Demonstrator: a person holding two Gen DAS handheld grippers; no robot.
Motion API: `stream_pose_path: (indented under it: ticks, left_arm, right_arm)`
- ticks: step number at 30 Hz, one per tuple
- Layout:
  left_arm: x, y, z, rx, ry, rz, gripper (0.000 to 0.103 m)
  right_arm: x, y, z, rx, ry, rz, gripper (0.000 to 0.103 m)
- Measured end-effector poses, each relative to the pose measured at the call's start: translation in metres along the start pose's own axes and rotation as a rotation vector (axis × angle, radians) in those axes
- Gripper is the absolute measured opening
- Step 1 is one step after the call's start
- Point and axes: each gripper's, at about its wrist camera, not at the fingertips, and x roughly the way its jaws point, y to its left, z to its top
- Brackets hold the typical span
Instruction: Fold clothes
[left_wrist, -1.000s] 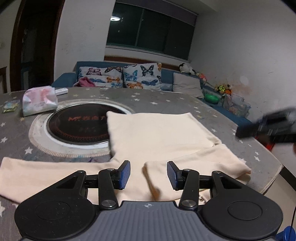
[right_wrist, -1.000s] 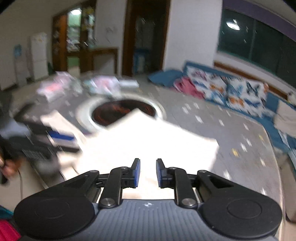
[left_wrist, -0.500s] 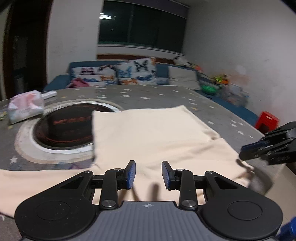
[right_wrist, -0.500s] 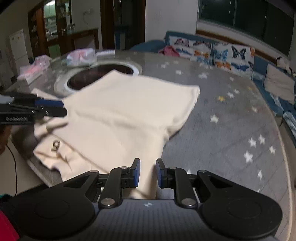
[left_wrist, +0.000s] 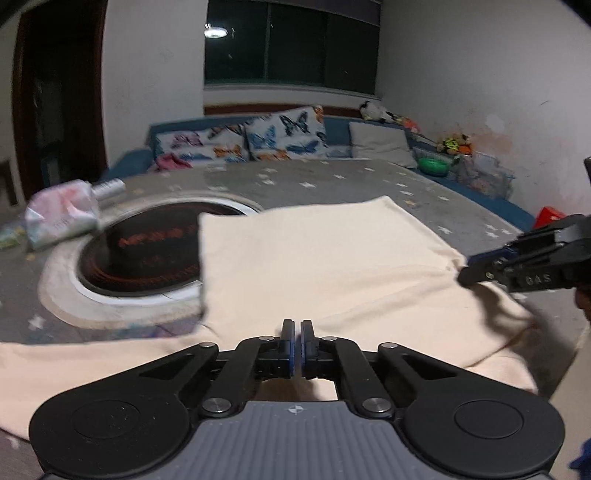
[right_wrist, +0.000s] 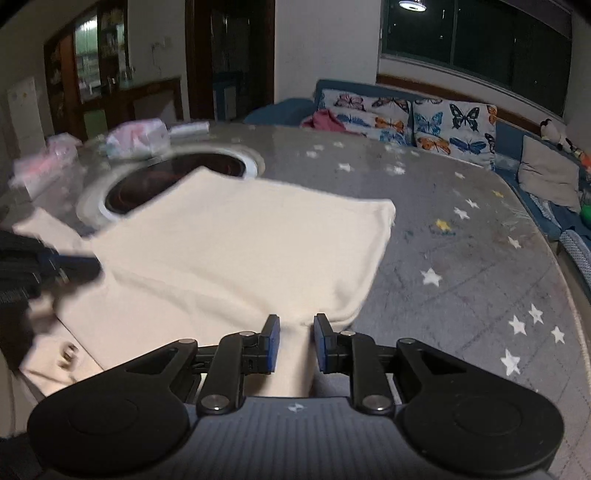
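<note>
The cream garment (left_wrist: 325, 266) lies spread on the round grey star-print table (right_wrist: 461, 258), its near part reaching the table's near rim, where some cloth hangs over the edge. Its far part is folded into a flat panel whose far-left corner covers part of the dark round hob (left_wrist: 147, 251) set in the table's middle. A long sleeve-like strip runs off to the left along the near rim in the left wrist view, so the garment's long axis lies roughly side to side across the near edge, with the folded panel pointing away toward the sofa (right_wrist: 406, 110). To the right of the garment the tabletop is bare out to its curved rim; beyond the hob a pink-and-white pack (left_wrist: 62, 216) sits near the far-left edge, well apart from the cloth. The left gripper (left_wrist: 297, 349) is low over the near part of the garment, pointing across the table, its pads drawn together to a thin slit with cloth directly below; whether fabric is pinched between them cannot be told. The right gripper (right_wrist: 297, 345) sits at the garment's right side, its jaws parted with a ridge of cloth standing between the pads; in the left wrist view it reaches in from the right, its tips touching the fold's edge.
</note>
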Motion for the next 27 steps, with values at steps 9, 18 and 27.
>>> stream_pose_path:
  ticks: [9, 18, 27]
  left_arm:
    - [-0.012, 0.006, 0.004, -0.04, -0.014, -0.046, 0.006]
    - [-0.003, 0.001, -0.006, 0.002, 0.021, 0.004, 0.008]
    - [-0.033, 0.039, -0.01, -0.131, -0.005, 0.108, 0.016]
  right_arm:
    - [-0.024, 0.013, 0.005, -0.057, -0.045, 0.033, 0.02]
    - [-0.02, 0.027, -0.016, -0.096, 0.011, 0.057, 0.024]
    - [-0.021, 0.064, 0.001, -0.236, -0.005, 0.179, 0.024]
